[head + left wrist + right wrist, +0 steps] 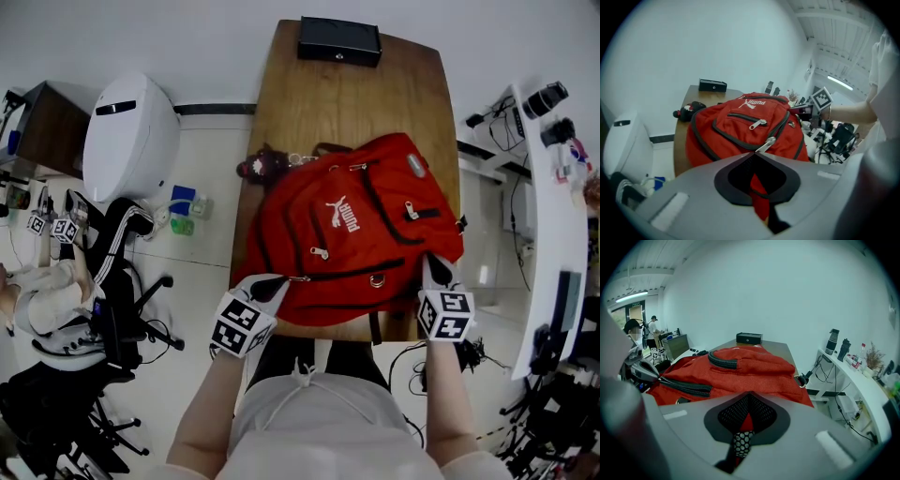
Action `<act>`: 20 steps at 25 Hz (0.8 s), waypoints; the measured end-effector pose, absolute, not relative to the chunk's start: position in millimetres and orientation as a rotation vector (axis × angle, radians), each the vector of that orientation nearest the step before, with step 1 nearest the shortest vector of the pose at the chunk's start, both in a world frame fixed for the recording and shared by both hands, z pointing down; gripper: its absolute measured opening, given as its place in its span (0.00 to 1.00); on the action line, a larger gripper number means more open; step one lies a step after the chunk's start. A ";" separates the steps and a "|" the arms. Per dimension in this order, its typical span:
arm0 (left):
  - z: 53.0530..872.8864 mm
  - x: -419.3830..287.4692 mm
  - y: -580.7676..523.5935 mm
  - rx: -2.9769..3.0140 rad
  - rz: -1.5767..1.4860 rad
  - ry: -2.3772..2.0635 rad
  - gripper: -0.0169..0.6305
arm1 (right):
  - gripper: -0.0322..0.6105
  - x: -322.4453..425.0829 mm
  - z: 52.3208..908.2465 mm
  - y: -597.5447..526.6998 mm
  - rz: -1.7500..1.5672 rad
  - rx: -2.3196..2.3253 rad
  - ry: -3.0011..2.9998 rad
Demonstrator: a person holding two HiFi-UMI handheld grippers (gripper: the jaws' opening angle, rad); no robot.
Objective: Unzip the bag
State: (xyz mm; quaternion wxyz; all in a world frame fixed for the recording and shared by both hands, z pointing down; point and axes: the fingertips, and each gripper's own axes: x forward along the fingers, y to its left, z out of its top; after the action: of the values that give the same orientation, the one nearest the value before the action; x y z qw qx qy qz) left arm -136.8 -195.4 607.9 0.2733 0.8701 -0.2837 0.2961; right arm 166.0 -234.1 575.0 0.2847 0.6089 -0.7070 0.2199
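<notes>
While the red backpack point(352, 234) lay on the wooden table point(309, 94), the left gripper point(270, 285) held its fingers pinched on the backpack's fabric, a silver zipper pull point(766, 144) just beyond their tips, and the right gripper point(434, 270) stood clamped on another fold.

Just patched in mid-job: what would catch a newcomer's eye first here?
A bright red backpack lying flat on the wooden table dominates the scene. The left gripper is clamped on its near left corner, with a silver zipper pull right at the tips. The right gripper is clamped on the near right corner. A black box sits at the table's far end.
</notes>
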 end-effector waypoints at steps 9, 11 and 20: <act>602.0 -167.2 -209.3 2.326 0.702 -0.826 0.04 | 0.06 168.3 575.0 -233.1 0.582 1.648 -1.875; 595.1 -163.4 -206.8 2.339 0.661 -0.826 0.04 | 0.06 162.5 570.1 -230.4 0.572 1.638 -1.887; 548.6 -123.8 -191.4 2.485 0.546 -0.830 0.04 | 0.06 113.0 509.3 -186.2 0.485 1.603 -2.093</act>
State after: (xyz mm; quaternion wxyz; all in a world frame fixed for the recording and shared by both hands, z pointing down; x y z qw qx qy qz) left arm -123.8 -191.4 548.6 0.2308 0.9034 -0.3018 0.1987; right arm 113.0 -186.2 509.3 0.2284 0.5820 -0.7603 0.1761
